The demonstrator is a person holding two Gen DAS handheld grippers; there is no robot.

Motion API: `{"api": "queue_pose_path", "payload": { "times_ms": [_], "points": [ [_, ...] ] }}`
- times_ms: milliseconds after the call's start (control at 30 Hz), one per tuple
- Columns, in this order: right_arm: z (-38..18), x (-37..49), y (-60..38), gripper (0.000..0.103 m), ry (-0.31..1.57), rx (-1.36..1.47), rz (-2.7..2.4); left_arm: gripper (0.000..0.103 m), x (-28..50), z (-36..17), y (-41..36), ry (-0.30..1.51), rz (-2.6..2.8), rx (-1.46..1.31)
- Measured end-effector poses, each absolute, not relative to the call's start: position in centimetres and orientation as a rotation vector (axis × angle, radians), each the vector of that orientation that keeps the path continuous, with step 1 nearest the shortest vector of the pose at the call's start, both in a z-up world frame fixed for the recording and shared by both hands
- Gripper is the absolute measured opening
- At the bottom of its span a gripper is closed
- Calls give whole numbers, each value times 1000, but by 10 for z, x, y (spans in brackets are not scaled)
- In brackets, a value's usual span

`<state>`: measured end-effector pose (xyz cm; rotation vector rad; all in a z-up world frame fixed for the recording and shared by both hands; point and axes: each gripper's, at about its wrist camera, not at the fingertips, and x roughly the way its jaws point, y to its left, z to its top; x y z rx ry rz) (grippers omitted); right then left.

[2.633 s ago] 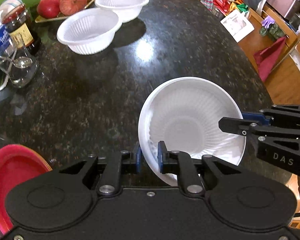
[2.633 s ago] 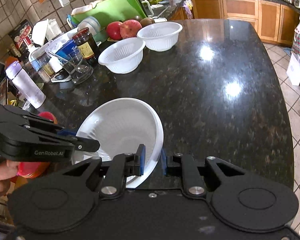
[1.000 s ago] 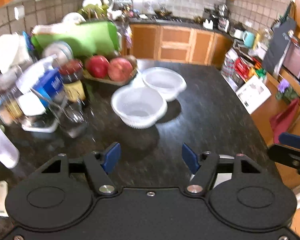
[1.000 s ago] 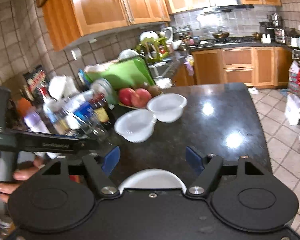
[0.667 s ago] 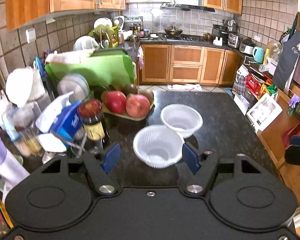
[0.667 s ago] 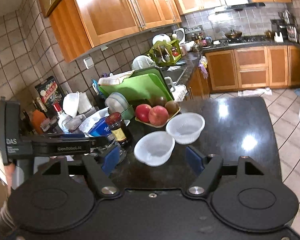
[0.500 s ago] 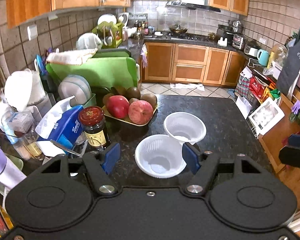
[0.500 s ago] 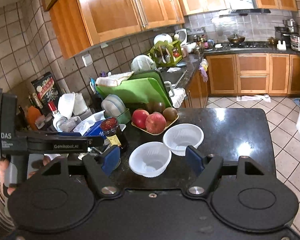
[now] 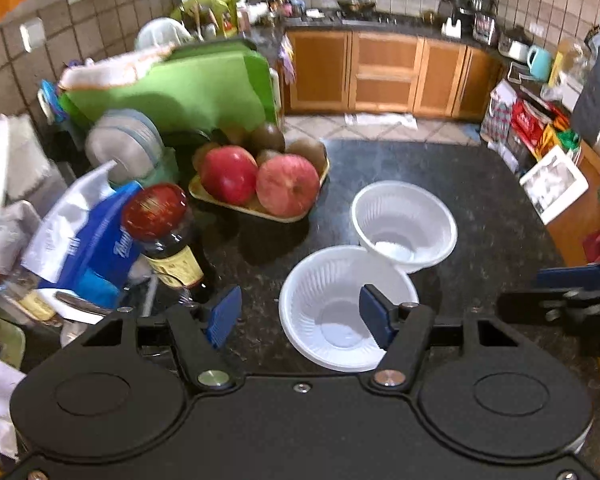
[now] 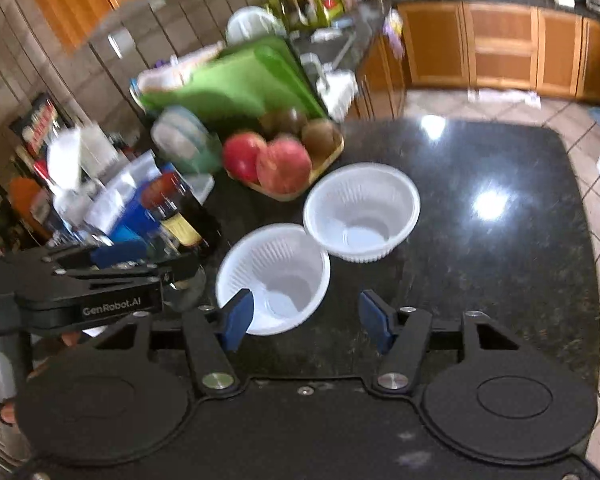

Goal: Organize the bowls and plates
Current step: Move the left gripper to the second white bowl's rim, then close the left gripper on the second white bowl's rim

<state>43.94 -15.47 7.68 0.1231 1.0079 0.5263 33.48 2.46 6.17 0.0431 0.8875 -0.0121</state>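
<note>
Two white ribbed plastic bowls stand side by side on the black granite counter [image 9: 480,184]. The near bowl [image 9: 344,308] [image 10: 274,276] lies just ahead of both grippers; the far bowl [image 9: 406,224] [image 10: 362,212] touches its rim behind it. My left gripper [image 9: 300,316] is open and empty, its right finger over the near bowl. My right gripper [image 10: 306,320] is open and empty, its left finger by the near bowl's rim. Each gripper shows in the other's view: the right one [image 9: 568,304], the left one [image 10: 100,276].
A tray of apples and kiwis [image 9: 260,184] sits behind the bowls. A dark sauce jar [image 9: 164,236], a blue tissue pack [image 9: 88,240], a green cutting board [image 9: 172,92] and clutter crowd the left side. The counter's edge drops to the floor at right.
Both grippers let go of the white plate, opened, rose, then tilted down and moved closer to the two bowls. The plate is out of view now.
</note>
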Motion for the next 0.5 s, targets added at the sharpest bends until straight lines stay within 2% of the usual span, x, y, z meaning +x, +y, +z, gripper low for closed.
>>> {"api": "queue_pose_path", "payload": {
  "times_ms": [200,500],
  "points": [
    [41,468,-130,58,1062,94,501,66,361,40,27,949,-6,48],
    [7,491,-118,53,1129,115,453,57,389,14,31,1029,-25,40]
  ]
}}
